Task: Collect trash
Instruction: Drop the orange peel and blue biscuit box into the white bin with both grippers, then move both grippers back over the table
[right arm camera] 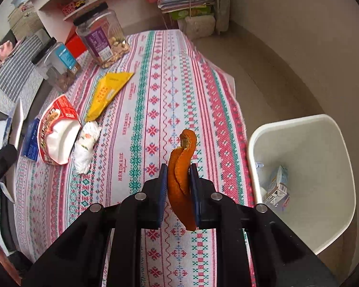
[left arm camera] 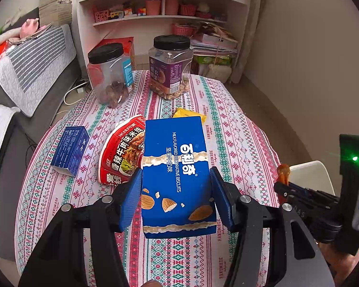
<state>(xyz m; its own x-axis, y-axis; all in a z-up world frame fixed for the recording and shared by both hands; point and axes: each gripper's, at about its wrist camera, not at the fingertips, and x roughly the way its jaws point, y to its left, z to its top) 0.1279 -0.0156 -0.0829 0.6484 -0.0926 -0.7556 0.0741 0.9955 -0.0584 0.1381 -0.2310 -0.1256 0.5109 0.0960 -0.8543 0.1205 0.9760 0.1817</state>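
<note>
1. The right gripper (right arm camera: 178, 184) pinches a curled orange peel (right arm camera: 183, 167) at centre frame, lifted clear of the table (right arm camera: 155, 83), probably so it can go to the white bin (right arm camera: 306, 129) at right.
2. The left gripper (left arm camera: 177, 191) clasps a blue biscuit box (left arm camera: 177, 162) across its width; whether the box is empty is unclear.
3. A noodle-cup lid (left arm camera: 122, 150), a yellow wrapper (right arm camera: 110, 91) and a crumpled tissue (right arm camera: 87, 143) lie left of centre.

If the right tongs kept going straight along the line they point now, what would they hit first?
Most likely the bare tablecloth. The right tongs, shut on an orange peel, point down at open cloth. The yellow wrapper lies left and the white bin right of that line. Depth is uncertain.
</note>
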